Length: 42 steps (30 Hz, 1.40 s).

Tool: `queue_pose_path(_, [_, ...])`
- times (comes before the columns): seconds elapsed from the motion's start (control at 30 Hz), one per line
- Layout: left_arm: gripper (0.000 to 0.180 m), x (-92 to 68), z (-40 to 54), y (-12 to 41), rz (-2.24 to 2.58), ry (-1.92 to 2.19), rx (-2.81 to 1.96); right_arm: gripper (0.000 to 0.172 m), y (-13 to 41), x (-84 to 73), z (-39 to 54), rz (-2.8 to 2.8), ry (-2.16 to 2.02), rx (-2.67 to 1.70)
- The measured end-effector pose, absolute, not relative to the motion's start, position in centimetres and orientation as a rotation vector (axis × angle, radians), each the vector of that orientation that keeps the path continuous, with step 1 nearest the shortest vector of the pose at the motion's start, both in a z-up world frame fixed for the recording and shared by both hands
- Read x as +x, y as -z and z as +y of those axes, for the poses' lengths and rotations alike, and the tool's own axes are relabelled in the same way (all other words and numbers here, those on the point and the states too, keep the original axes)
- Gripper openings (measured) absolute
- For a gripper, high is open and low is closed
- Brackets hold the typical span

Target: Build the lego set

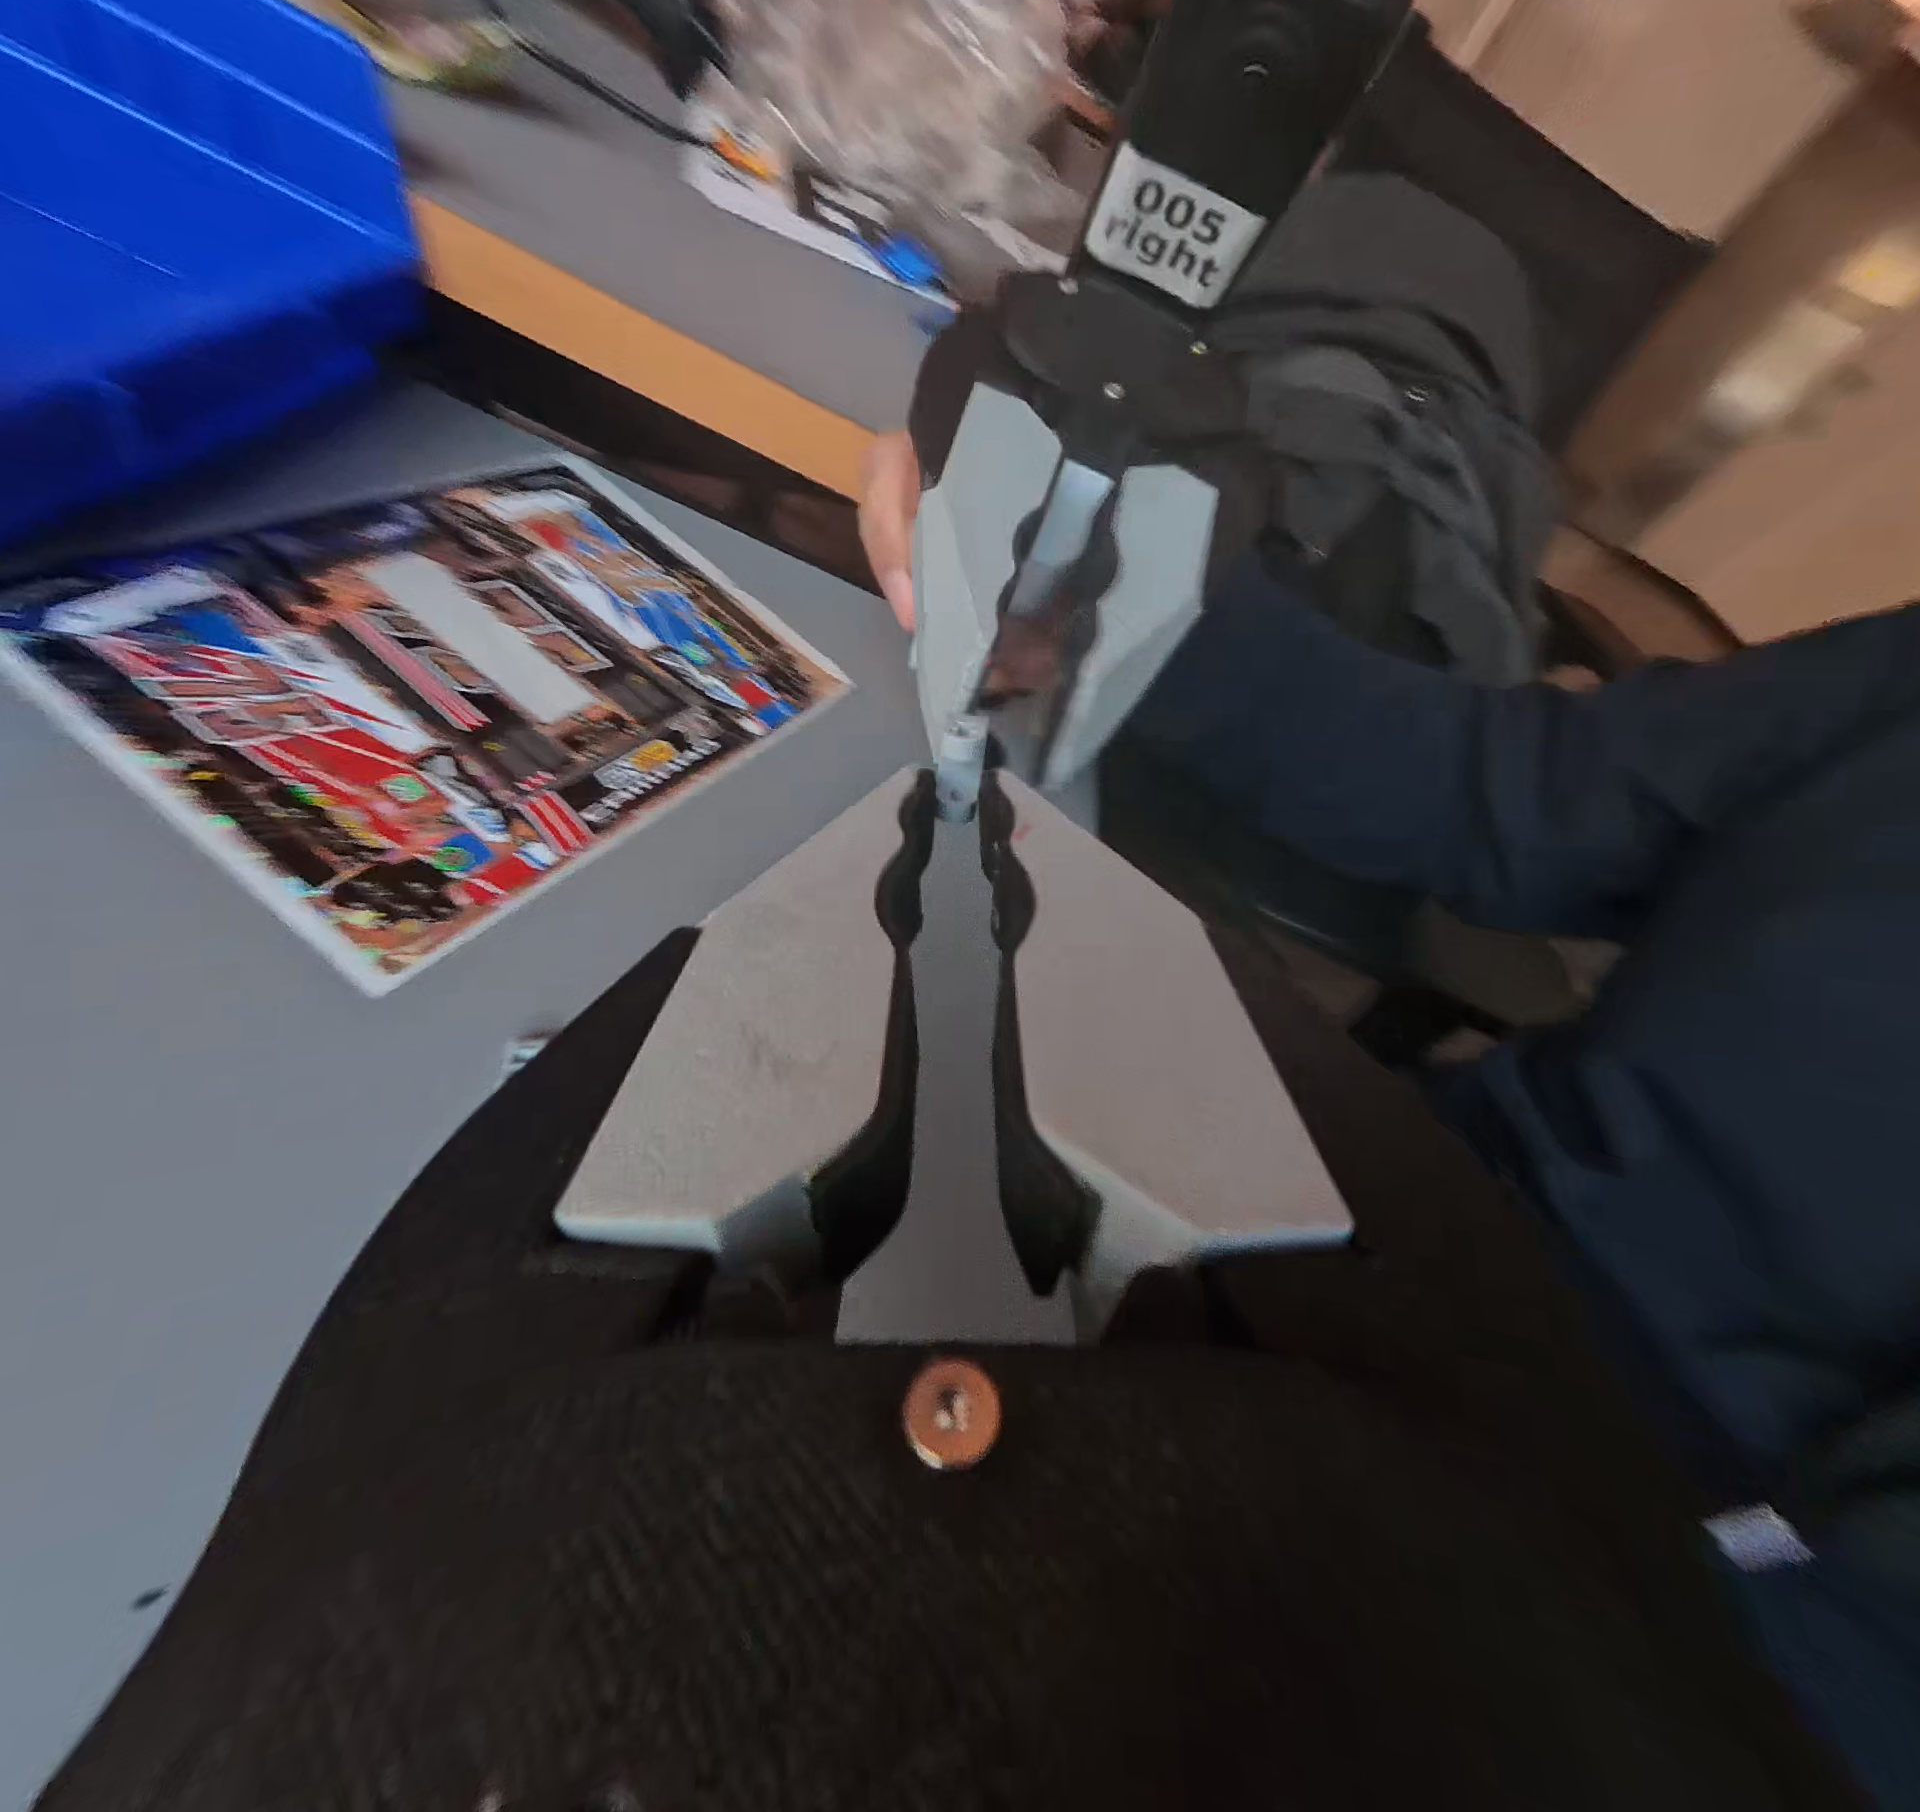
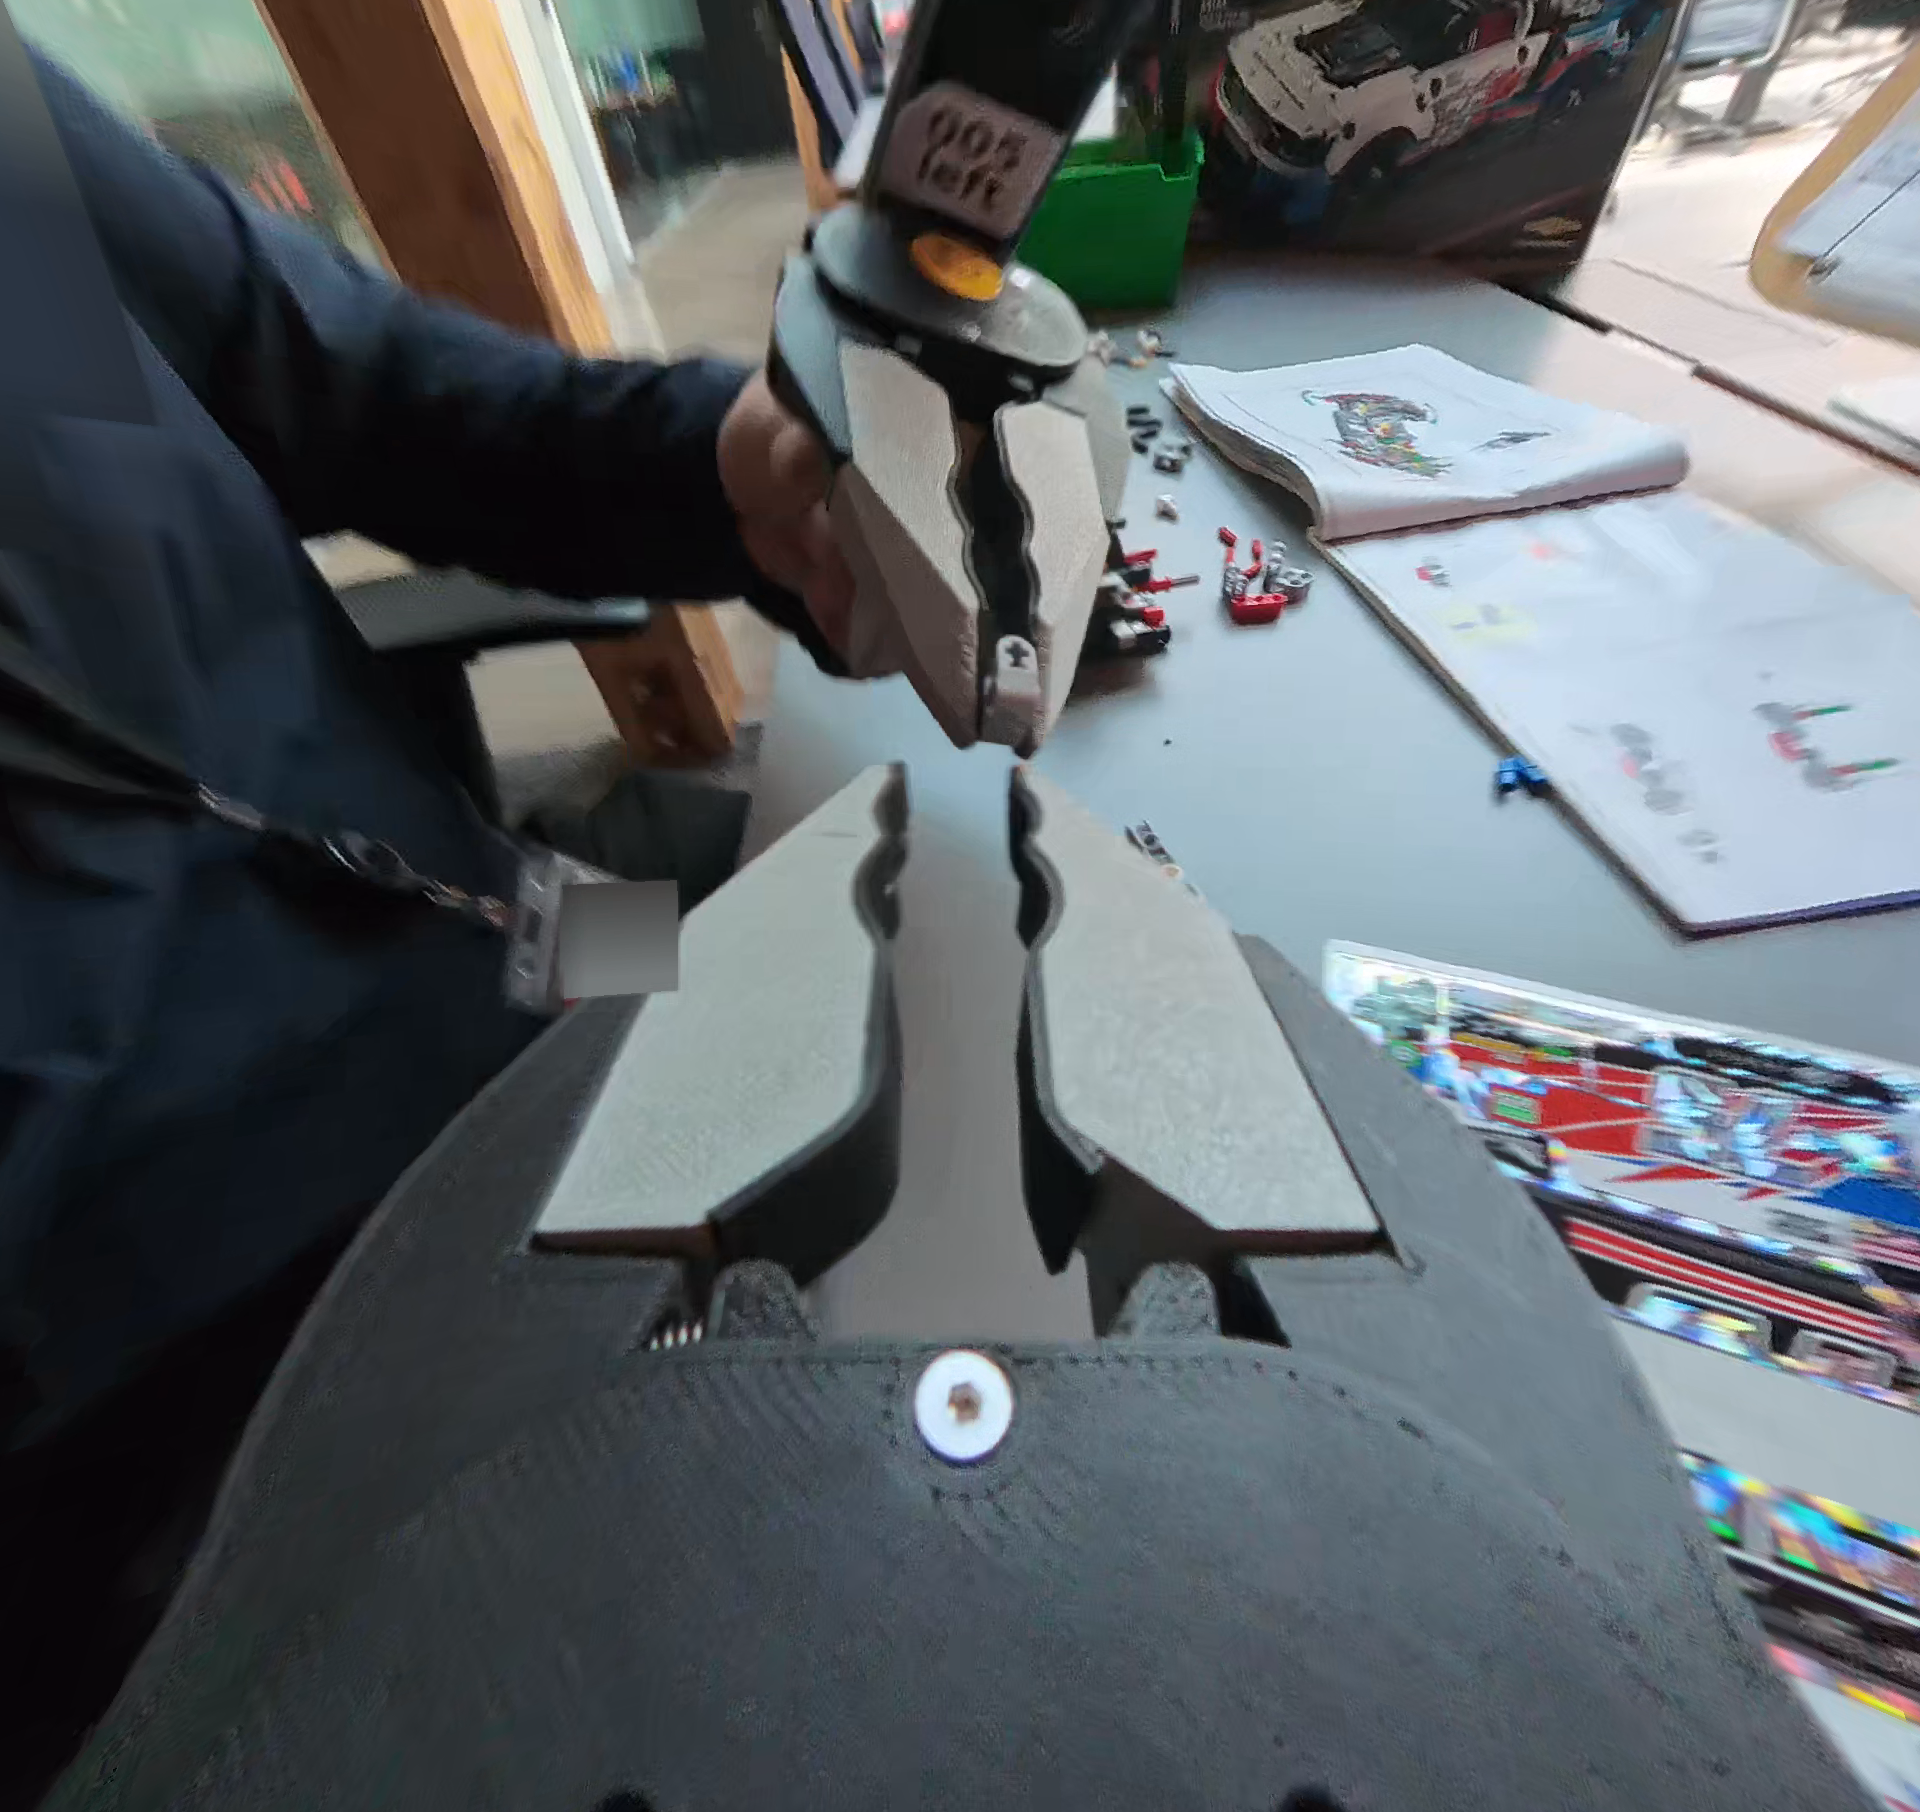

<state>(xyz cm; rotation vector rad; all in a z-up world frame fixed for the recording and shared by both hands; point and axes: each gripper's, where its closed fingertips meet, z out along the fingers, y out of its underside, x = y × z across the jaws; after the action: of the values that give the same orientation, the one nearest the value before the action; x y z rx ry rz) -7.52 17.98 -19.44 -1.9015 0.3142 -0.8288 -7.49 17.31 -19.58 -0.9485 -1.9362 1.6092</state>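
Your left gripper (image 2: pixel 1013 713) pinched a small grey connector piece (image 2: pixel 1016 673); only the right wrist view showed your right gripper (image 2: pixel 958 775) narrowly open, holding nothing

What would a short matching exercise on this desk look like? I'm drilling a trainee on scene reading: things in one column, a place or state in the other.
Things:
1. left tongs
2. right tongs
3. green bin
4. small blue part

Place or state:
A. open, nothing between the tips
B. beside the open instruction booklet
C. gripping a small grey part
D. in front of the boxed car set

Pairs: 1-C, 2-A, 3-D, 4-B
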Motion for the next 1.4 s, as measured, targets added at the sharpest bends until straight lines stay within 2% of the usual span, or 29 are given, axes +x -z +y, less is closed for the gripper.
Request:
queue_pose_path(0.03, [0.005, -8.0, 18.4, 19.7, 0.292, 0.727, -1.889, 0.021, 19.4, -7.7, 17.4, -1.898, -1.684, -0.994])
queue_pose_path(0.1, [0.006, -8.6, 18.8, 20.0, 0.294, 0.556, -1.844, 0.014, 19.4, -8.7, 18.3, -1.799, -1.742, -1.082])
queue_pose_path(0.23, [0.005, -7.4, 18.5, 19.1, 0.228, 0.687, -1.749, 0.001, 18.7, -8.6, 18.4, -1.714, -1.901, -1.084])
queue_pose_path(0.4, [0.005, -7.9, 18.9, 19.7, 0.193, 0.692, -1.765, 0.011, 18.1, -8.6, 18.2, -1.686, -1.976, -1.081])
queue_pose_path(0.53, [0.005, -7.3, 18.7, 20.1, 0.216, 0.731, -1.791, 0.005, 19.0, -8.7, 18.0, -1.720, -1.956, -1.079])
queue_pose_path(0.73, [0.005, -7.7, 18.8, 20.4, 0.180, 0.845, -1.832, 0.004, 19.4, -9.1, 17.9, -1.689, -2.003, -1.091])
queue_pose_path(0.87, [0.027, -11.5, 19.0, 22.5, 0.282, 0.620, -2.068, 0.004, 21.9, -10.7, 20.4, -1.656, -1.812, -1.310])
queue_pose_path(0.97, [0.028, -15.9, 18.8, 26.7, 0.477, 0.259, -2.363, 0.005, 24.5, -11.0, 21.2, -1.767, -1.653, -1.464])
queue_pose_path(1.07, [0.036, -16.1, 18.6, 29.0, 0.628, 0.256, -2.502, 0.005, 26.8, -11.1, 21.6, -1.860, -1.487, -1.587])
queue_pose_path(1.2, [0.042, -15.4, 18.4, 30.5, 0.738, 0.219, -2.573, 0.005, 28.0, -11.1, 21.6, -1.868, -1.483, -1.729])
queue_pose_path(1.23, [0.040, -15.6, 18.3, 31.0, 0.758, 0.168, -2.606, 0.005, 28.3, -11.0, 21.6, -1.869, -1.494, -1.767])
queue_pose_path(1.33, [0.015, -15.0, 18.3, 31.0, 0.835, 0.066, -2.595, 0.005, 28.7, -11.1, 21.4, -1.861, -1.558, -1.866])
queue_pose_path(1.4, [0.014, -14.9, 18.5, 30.9, 0.889, 0.001, -2.568, 0.005, 29.0, -11.2, 21.3, -1.852, -1.596, -1.928])
